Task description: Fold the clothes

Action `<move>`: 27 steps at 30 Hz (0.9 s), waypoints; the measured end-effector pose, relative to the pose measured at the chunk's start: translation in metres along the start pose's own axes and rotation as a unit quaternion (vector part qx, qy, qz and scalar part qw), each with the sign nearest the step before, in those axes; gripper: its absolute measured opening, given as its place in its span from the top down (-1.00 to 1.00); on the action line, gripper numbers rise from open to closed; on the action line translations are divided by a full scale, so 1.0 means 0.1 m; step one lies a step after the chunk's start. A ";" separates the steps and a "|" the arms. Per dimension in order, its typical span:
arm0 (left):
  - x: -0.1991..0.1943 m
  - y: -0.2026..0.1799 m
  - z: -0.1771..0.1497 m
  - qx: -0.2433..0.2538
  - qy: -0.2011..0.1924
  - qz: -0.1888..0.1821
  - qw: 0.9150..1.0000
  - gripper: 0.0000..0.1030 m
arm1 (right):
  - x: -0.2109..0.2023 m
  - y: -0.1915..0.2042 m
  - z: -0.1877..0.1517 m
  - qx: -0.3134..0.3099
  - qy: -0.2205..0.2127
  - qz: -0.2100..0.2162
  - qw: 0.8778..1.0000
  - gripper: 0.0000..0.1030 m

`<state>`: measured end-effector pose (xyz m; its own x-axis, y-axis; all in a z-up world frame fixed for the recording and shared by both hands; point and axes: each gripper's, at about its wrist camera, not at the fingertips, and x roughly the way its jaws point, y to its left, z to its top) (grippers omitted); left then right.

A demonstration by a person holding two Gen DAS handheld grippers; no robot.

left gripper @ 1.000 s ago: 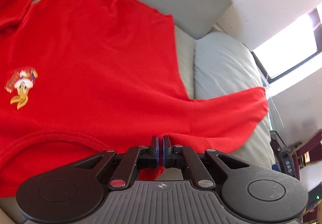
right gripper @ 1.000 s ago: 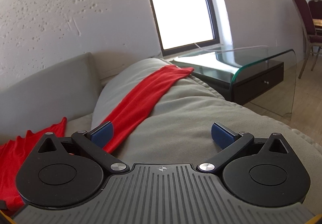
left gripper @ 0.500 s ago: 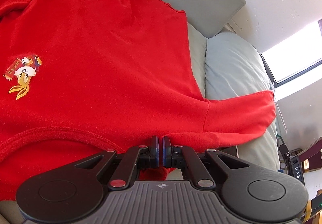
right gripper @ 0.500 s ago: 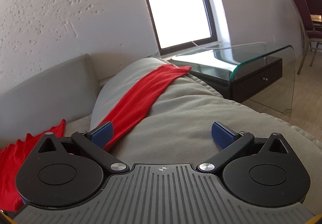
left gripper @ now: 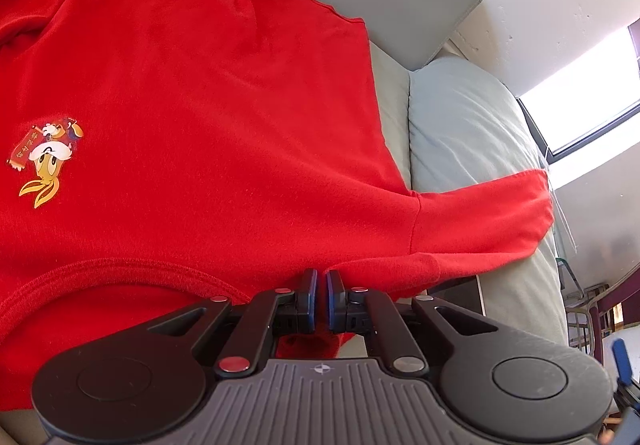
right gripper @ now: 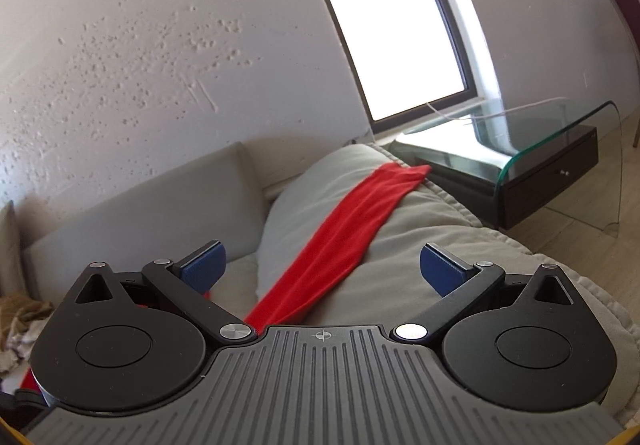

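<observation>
Between the left gripper's (left gripper: 322, 295) fingers, pressed together, sits the shoulder edge of the red shirt (left gripper: 208, 117). Over the last second the sleeve (left gripper: 484, 221) has drawn out straighter across the sofa arm (left gripper: 464, 133), so the shirt is being spread. Right gripper (right gripper: 322, 265) hangs spread wide and empty; its view has tipped upward. Shirt lies flat, face up, fish print (left gripper: 46, 161) showing.

From the left wrist we look close along the fingers across the red shirt (left gripper: 208, 117). The right wrist faces the window (right gripper: 396, 33). Both share the sleeve-draped sofa arm (right gripper: 404, 245).
</observation>
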<state>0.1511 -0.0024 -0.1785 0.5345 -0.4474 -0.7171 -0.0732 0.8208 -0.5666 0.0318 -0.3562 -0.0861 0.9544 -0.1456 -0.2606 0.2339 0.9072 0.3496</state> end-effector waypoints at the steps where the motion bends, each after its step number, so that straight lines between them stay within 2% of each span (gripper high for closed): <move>1: 0.00 0.00 0.00 0.001 0.001 0.001 1.000 0.86 | -0.09 0.00 0.05 0.012 -0.002 0.010 1.000 -0.99; 5: -0.03 -0.03 0.01 0.005 0.005 0.012 1.000 0.74 | -0.39 0.06 0.26 0.031 -0.011 0.029 0.999 -0.99; 10: -0.09 -0.04 0.02 0.009 0.000 0.021 1.000 0.24 | -0.55 0.11 0.43 0.067 0.009 0.038 0.997 -0.99; 12: -0.12 -0.04 0.01 0.012 -0.001 0.023 1.000 0.18 | -0.57 0.13 0.44 0.074 0.018 0.041 0.996 -0.99; 16: -0.13 -0.02 0.00 0.018 -0.004 0.027 0.999 0.17 | -0.64 0.16 0.42 0.068 0.023 0.039 0.997 -0.99; 27: -0.13 -0.06 0.01 0.030 -0.002 0.035 0.999 0.17 | -0.80 0.23 0.60 0.103 0.050 0.089 0.989 -0.99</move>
<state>0.1454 -0.0017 -0.1655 0.5334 -0.3866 -0.7523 -0.0601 0.8699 -0.4896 -0.0278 -0.3479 -0.0031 0.9635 0.0586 -0.2613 0.1056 0.8134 0.5720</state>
